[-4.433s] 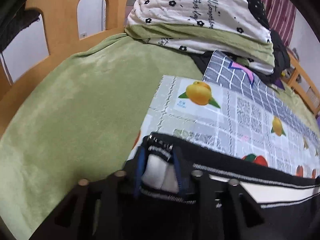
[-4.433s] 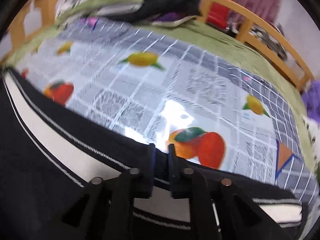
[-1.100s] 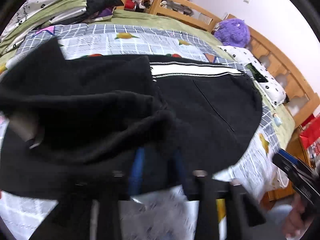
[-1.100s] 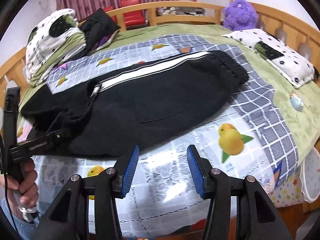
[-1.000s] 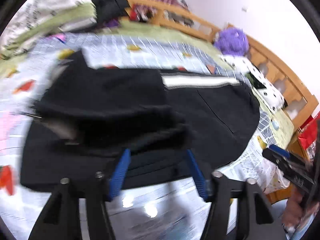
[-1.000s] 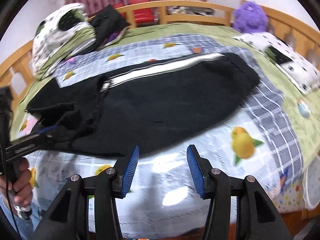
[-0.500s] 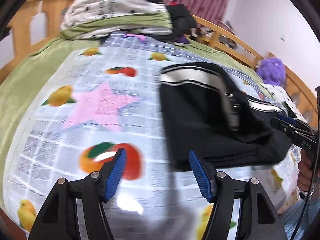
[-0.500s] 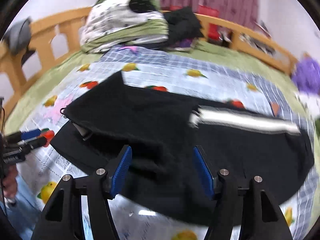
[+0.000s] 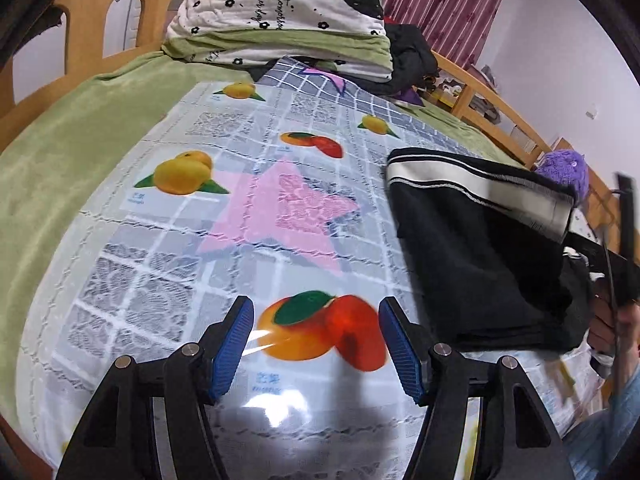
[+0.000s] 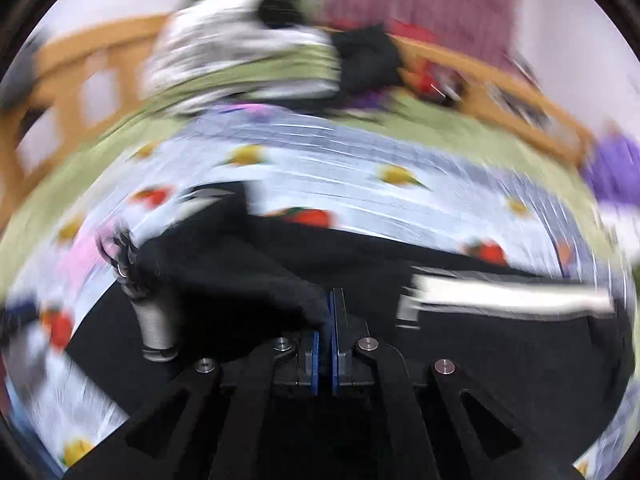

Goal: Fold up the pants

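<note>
Now your left hand-held gripper (image 9: pixel 316 344) hangs released over the fruit-print mat (image 9: pixel 248 208) on the bed, nothing between its blue pads; the folded black pants (image 9: pixel 480 256) lie at the right of that frame, well clear of it. Your right hand-held gripper (image 10: pixel 330 312) has just snapped closed and, as far as the blur allows, pinches a black fold of the pants (image 10: pixel 256 272) at lower centre.
</note>
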`<action>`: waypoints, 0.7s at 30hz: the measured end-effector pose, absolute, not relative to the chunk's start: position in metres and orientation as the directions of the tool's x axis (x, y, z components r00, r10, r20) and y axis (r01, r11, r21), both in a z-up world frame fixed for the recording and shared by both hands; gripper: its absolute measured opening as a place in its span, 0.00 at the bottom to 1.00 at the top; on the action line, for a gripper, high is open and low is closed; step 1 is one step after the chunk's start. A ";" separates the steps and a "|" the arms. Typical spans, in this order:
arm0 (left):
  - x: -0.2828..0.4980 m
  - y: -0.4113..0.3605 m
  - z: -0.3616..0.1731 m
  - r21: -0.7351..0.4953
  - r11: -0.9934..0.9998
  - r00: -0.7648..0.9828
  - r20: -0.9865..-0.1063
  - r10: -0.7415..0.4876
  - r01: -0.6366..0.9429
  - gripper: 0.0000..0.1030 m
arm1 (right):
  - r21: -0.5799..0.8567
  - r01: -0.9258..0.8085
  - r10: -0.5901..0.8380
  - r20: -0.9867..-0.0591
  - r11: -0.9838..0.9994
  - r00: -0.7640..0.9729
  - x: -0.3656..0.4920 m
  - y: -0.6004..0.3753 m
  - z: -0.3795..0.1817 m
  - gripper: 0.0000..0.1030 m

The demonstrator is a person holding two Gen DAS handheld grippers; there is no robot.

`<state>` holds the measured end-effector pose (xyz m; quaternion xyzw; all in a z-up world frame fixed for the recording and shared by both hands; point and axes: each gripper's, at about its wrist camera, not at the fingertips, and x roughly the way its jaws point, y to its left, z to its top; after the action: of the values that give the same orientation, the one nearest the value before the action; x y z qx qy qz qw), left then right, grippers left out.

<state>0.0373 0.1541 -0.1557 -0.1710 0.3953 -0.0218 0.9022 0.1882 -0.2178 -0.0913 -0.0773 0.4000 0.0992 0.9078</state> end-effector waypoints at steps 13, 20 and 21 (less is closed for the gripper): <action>0.044 0.110 -0.152 -0.367 0.930 0.664 -0.700 -0.262 -0.019 0.61 | 0.196 -0.141 0.242 -0.800 0.970 0.549 0.151 -0.304 -0.103 0.51; 0.049 0.093 -0.156 -0.433 0.901 0.636 -0.697 -0.331 -0.006 0.61 | 0.274 -0.163 0.317 -0.863 0.948 0.394 0.136 -0.287 -0.152 0.23; 0.049 0.093 -0.156 -0.437 0.900 0.634 -0.698 -0.332 -0.010 0.61 | 0.284 -0.188 0.337 -0.858 0.940 0.387 0.134 -0.285 -0.148 0.21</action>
<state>0.0494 0.0931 -0.1559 -0.2046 0.4177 -0.0914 0.8805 0.1338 -0.2850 -0.1475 0.0703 0.5304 0.1579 0.8299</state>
